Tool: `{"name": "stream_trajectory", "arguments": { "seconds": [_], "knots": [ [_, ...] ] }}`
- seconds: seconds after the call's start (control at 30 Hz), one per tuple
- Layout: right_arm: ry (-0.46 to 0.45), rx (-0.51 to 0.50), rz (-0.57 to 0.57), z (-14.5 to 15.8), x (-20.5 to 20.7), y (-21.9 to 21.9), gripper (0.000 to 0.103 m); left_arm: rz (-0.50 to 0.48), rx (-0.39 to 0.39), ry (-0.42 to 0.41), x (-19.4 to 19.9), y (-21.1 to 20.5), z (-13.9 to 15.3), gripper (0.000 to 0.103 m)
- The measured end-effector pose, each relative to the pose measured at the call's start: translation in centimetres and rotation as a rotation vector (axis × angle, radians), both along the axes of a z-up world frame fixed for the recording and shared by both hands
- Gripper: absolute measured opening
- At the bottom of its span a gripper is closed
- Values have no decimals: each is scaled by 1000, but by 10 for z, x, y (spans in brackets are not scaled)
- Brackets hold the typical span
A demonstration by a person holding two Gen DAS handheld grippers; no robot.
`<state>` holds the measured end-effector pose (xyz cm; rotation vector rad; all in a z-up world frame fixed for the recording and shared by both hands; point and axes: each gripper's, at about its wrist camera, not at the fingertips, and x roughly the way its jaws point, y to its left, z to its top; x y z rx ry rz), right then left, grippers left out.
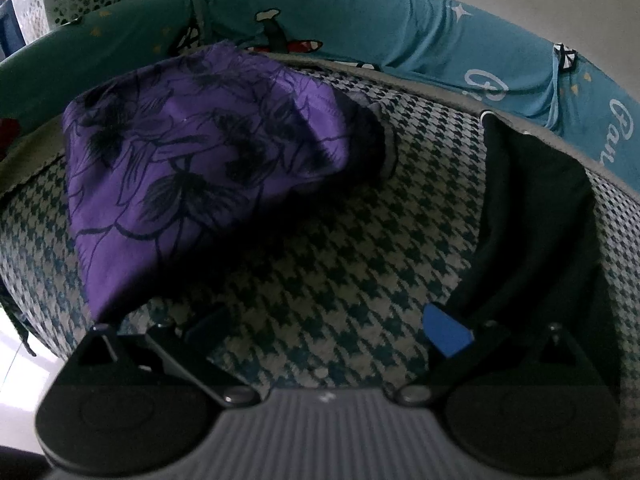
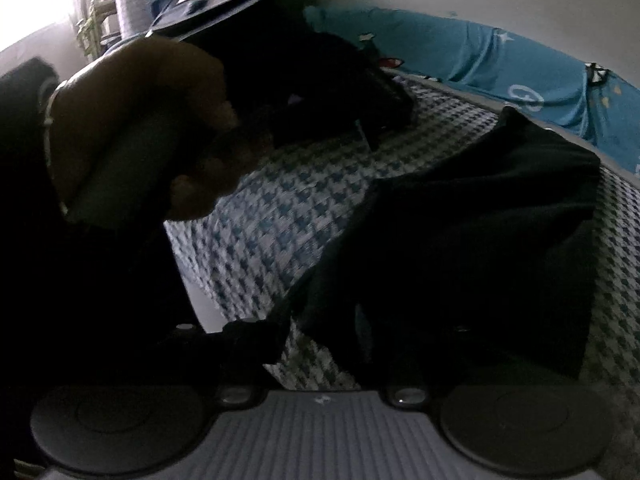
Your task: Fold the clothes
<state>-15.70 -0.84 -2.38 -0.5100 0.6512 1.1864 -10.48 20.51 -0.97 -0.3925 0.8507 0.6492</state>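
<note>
One purple floral garment (image 1: 192, 160), one black garment (image 1: 532, 208); left tongs (image 1: 320, 328) wide, right tongs unclear.

matt purple cloth (image 1: 192, 160), woven houndstooth cover (image 1: 320, 264)

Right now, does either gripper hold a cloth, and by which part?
The left gripper holds nothing; its jaws stand open above the bed. The black cloth lies at the right gripper, but it is too dark to tell a grip.
</note>
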Motion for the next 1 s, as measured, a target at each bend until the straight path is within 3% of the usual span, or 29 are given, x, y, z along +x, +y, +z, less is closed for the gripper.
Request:
{"name": "stream_trajectory", "arguments": {
  "seconds": [0.1, 0.33, 0.37, 0.43, 0.47, 0.63, 0.8, 1.0],
  "knots": [
    [-46, -19, 8, -7, -5, 2, 45, -1, 1, 3, 0, 0, -1, 103],
    [-134, -44, 4, -24, -7, 8, 42, -11, -1, -2, -1, 0, 0, 103],
    [-143, -43, 1, -24, -6, 9, 39, -12, 0, -2, -1, -1, 0, 103],
    [-152, -39, -8, -25, -4, 10, 17, -13, 1, -2, 0, -1, 1, 103],
    [-150, -36, -15, -24, -3, 10, 11, -13, 2, -3, 0, -1, 1, 103],
    [-112, -3, -21, -16, -3, 8, 6, -13, 6, -9, 0, -1, 2, 103],
    [-48, 31, 55, -9, -16, 11, 6, -34, 18, -8, 1, -5, 2, 103],
    [52, -2, 94, -19, -20, 17, 11, -77, 32, 6, 6, -15, -1, 103]
  ]
}}
